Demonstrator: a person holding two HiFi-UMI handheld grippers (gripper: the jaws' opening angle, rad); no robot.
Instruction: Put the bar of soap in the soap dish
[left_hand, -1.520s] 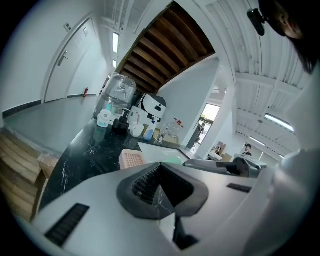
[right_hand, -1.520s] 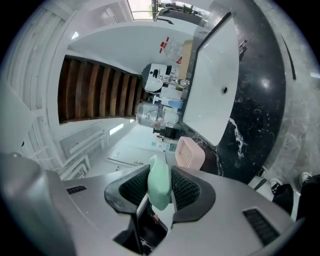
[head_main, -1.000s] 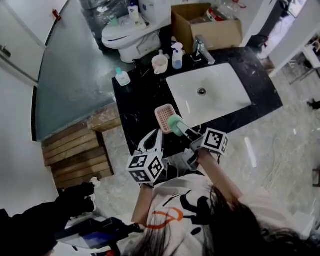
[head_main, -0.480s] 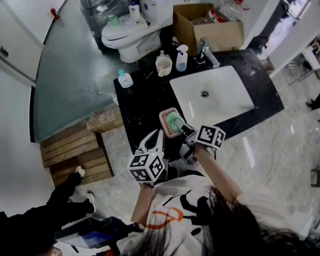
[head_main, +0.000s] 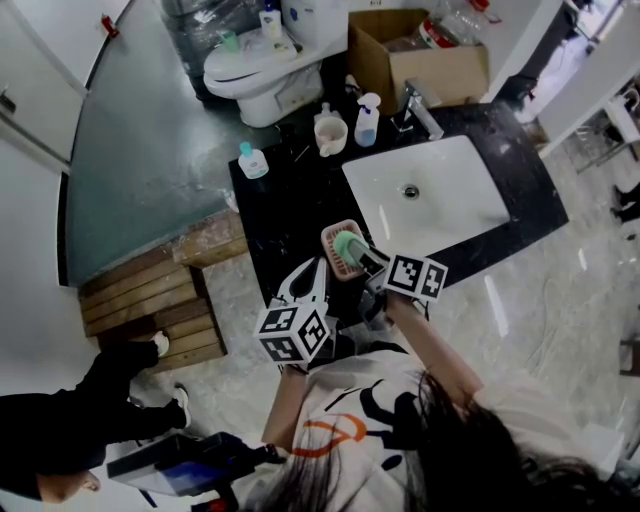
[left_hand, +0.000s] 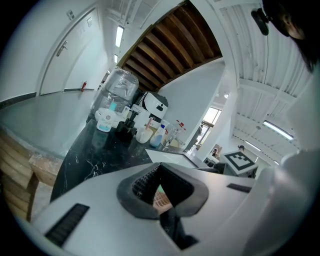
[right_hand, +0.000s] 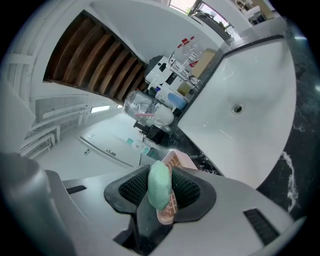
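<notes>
A pale green bar of soap (head_main: 349, 245) is held in my right gripper (head_main: 353, 249), which is shut on it. The soap hangs directly over the pink slotted soap dish (head_main: 335, 240) at the front edge of the black counter (head_main: 285, 205); I cannot tell whether they touch. In the right gripper view the soap (right_hand: 160, 184) stands upright between the dark pads of my right gripper (right_hand: 160, 189), with the dish (right_hand: 176, 161) just behind it. My left gripper (head_main: 317, 268) hovers just left of the dish, shut and empty. Through the narrow slit of the left gripper (left_hand: 159, 175) a bit of the dish (left_hand: 161, 198) shows.
A white sink (head_main: 430, 200) with a faucet (head_main: 418, 106) lies right of the dish. A spray bottle (head_main: 367, 118), a cup (head_main: 330, 132) and a small bottle (head_main: 252, 160) stand at the counter's back. A cardboard box (head_main: 420, 55), toilet (head_main: 255, 70), wooden pallet (head_main: 150, 300) and a person (head_main: 60, 440) surround it.
My right gripper has carried the soap left, from beside the dish to over it. The left gripper has hardly moved. The person at lower left has shifted position.
</notes>
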